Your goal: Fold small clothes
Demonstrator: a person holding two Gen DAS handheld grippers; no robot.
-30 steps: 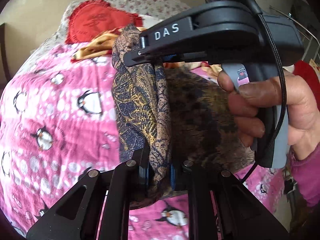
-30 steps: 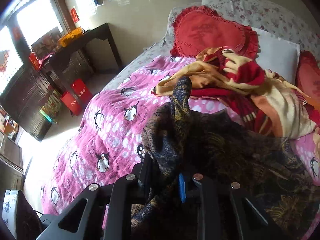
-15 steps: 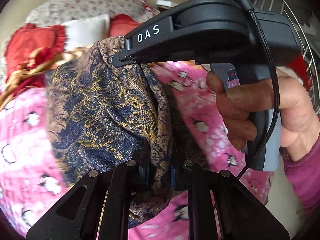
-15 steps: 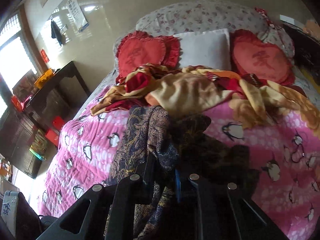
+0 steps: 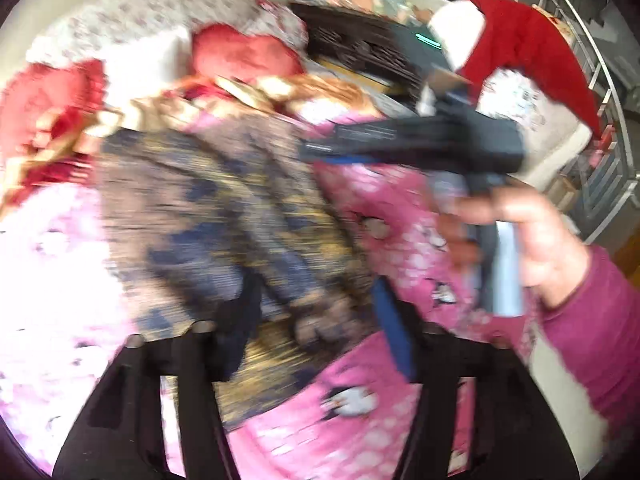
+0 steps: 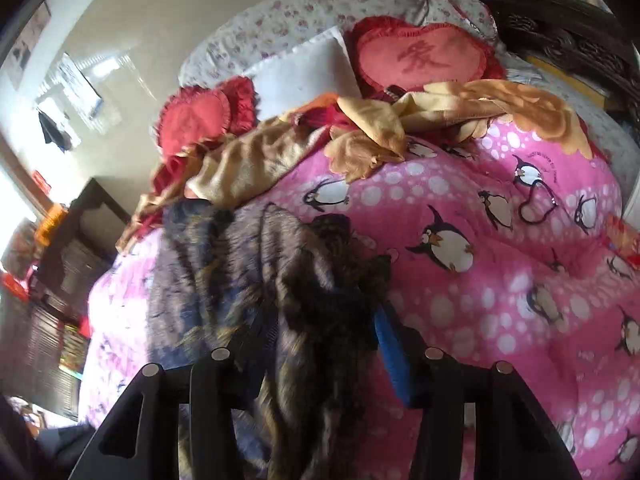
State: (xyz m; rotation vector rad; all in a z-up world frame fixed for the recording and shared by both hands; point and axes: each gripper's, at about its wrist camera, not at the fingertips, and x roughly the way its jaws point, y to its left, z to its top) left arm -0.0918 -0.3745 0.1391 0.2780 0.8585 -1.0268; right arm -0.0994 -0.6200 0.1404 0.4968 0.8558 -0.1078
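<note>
Across the pink penguin quilt (image 6: 480,208) on the bed: patterned brown, navy and gold garment (image 5: 224,216) spread in a loose heap, upper edge touching the tan and red blanket (image 6: 360,128) bunched below the red heart cushions (image 6: 416,56). Left gripper (image 5: 316,320): jaws opening, cloth edge lying between them, pads apart from the fabric as far as the blur allows. Right gripper (image 6: 320,344): jaws opening, a rumpled ridge of the garment standing between them, no visible pinch. In the left wrist view, right gripper seen side-on above the quilt, just beyond the garment's right edge, carried by a hand (image 5: 516,236) in a magenta sleeve (image 5: 592,344). Step in hand, by judgement: release of the garment onto the quilt after laying it out, ahead of the first fold. Garment not yet flat: creases and a raised lump near the right jaws. Next move, by judgement: clear both jaws of the cloth, smooth or tug the edges square, then pinch two matching corners or hem points for a fold across the middle. Care needed to pick up one layer only and to keep the blanket edge out of the fold.
</note>
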